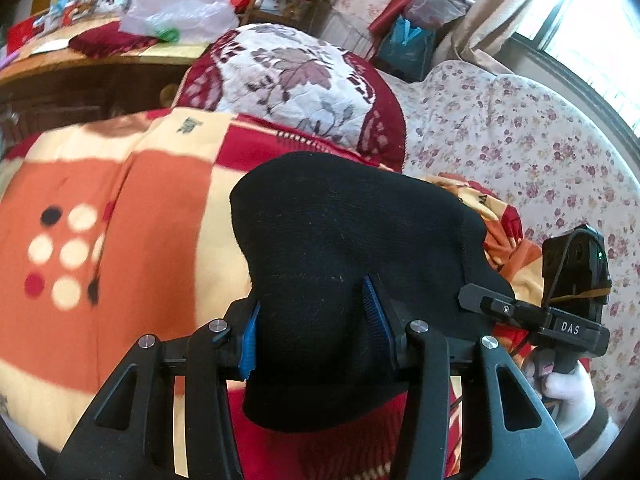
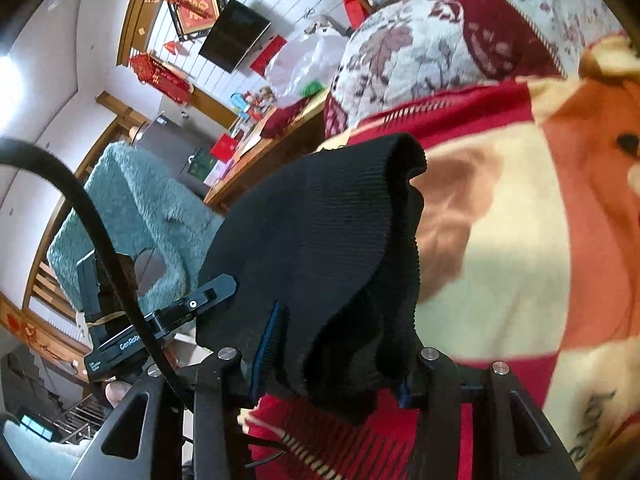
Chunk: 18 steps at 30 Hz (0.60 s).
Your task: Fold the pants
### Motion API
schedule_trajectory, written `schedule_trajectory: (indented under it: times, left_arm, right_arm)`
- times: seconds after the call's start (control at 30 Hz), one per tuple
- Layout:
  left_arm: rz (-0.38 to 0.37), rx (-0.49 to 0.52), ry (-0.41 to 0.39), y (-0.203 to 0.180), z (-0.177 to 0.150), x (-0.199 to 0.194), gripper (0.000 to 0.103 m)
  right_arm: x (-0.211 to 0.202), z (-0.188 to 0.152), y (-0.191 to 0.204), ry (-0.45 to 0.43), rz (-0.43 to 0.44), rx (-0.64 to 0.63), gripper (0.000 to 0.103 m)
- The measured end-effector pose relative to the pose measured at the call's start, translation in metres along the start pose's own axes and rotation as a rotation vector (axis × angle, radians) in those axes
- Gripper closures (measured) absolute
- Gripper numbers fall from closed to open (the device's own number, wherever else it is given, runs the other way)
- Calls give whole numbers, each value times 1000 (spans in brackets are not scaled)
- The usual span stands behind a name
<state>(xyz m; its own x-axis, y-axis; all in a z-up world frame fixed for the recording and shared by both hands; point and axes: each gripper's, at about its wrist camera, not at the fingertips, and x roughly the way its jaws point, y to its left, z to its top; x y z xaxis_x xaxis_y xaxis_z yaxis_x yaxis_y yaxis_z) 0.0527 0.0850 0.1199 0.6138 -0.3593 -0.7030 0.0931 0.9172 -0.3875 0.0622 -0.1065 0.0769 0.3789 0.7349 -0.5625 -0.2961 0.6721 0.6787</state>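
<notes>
The black knit pants [image 1: 344, 248] hang bunched over my left gripper [image 1: 314, 332], whose blue-padded fingers [image 1: 376, 316] stand apart with thick cloth between them, held above the orange and red blanket [image 1: 104, 208]. My right gripper [image 2: 332, 356] also has the black pants [image 2: 320, 232] draped over and between its fingers [image 2: 270, 340], ribbed edge upward. The other gripper shows at the right of the left wrist view [image 1: 536, 312] and at the left of the right wrist view [image 2: 160, 320], touching the cloth.
A floral pillow [image 1: 296, 80] lies beyond the pants. A flowered sheet [image 1: 520, 140] covers the bed at right. A wooden table [image 1: 92, 60] with a plastic bag and boxes stands behind. A teal fluffy cover [image 2: 132, 216] hangs over a chair.
</notes>
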Motion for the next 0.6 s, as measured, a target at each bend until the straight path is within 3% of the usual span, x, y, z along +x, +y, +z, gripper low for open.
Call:
schedule_trajectory:
  times: [0.27,0.6]
  left_arm:
    - [16,5,26,-8,22,44,57]
    - [59,2,79,-2,12,84,57]
  right_arm:
    - [0,28,-31,-35,-50,27,57]
    - [24,30,-70,6,-80,97,57]
